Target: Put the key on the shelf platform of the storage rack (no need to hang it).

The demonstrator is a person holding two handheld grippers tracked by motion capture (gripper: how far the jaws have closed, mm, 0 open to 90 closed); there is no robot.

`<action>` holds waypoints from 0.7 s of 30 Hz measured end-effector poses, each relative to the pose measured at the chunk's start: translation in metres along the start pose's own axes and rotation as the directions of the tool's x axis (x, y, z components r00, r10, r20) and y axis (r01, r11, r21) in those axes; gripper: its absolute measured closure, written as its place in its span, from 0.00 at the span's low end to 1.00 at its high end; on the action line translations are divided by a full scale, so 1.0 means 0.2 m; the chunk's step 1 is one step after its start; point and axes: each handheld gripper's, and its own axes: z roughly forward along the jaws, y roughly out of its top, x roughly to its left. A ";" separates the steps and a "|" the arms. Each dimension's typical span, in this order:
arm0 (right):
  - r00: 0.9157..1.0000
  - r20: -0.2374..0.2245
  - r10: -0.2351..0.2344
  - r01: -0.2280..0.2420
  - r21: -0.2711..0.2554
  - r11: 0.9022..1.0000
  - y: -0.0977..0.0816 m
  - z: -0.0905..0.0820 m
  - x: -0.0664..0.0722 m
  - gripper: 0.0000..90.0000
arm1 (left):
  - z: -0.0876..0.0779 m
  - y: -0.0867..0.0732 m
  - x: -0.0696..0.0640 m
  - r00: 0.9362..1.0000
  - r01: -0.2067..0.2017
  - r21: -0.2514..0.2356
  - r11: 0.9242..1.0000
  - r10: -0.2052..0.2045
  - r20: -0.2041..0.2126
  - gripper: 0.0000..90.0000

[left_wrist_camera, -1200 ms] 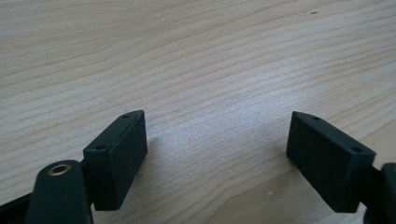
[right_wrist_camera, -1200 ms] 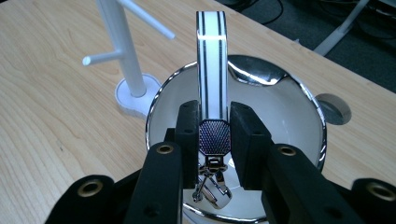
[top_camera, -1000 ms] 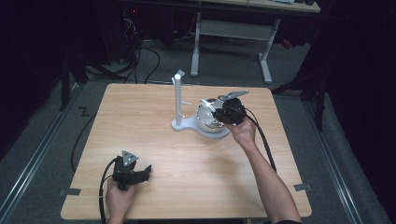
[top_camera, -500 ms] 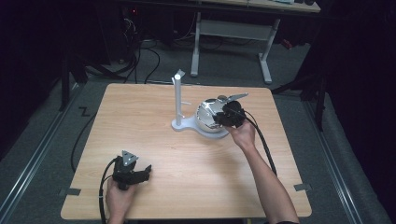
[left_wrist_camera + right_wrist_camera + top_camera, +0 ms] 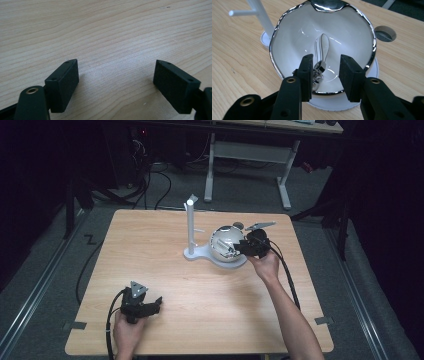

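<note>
A shiny bowl (image 5: 224,245) with a white inside (image 5: 294,37) sits on the round base of a white stand (image 5: 190,227), right of table centre. My right gripper (image 5: 246,247) reaches over the bowl's near rim from the right. Its jaws stand slightly apart inside the bowl, so the right gripper (image 5: 325,61) is open. A small shiny metal piece (image 5: 319,68) lies at the bowl's bottom, close against the left jaw. My left gripper (image 5: 156,303) rests near the table's front left corner. The left gripper (image 5: 116,72) is open wide over bare wood.
The stand's thin post (image 5: 260,12) with a side peg rises just left of the bowl. A round cable hole (image 5: 385,33) is in the wooden table (image 5: 150,250) behind the bowl. Dark floor, cables and a desk frame (image 5: 250,155) lie beyond the far edge.
The right gripper has shifted only slightly at the bowl's rim. The left gripper has stayed where it was.
</note>
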 end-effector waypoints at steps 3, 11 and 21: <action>1.000 0.010 0.010 -0.010 -0.012 1.000 -0.03 -0.05 -0.03 0.71 | 0.00 0.00 0.00 1.000 0.001 0.000 1.000 -0.001 0.000 0.23; 0.999 0.018 0.027 -0.026 -0.043 0.999 -0.07 -0.13 -0.05 0.72 | 0.00 0.00 0.00 1.000 0.002 0.000 1.000 -0.002 -0.001 0.23; 0.999 0.029 0.034 -0.031 -0.071 0.997 -0.11 -0.22 -0.06 0.75 | 0.00 0.00 0.00 1.000 0.001 0.000 1.000 -0.001 0.000 0.23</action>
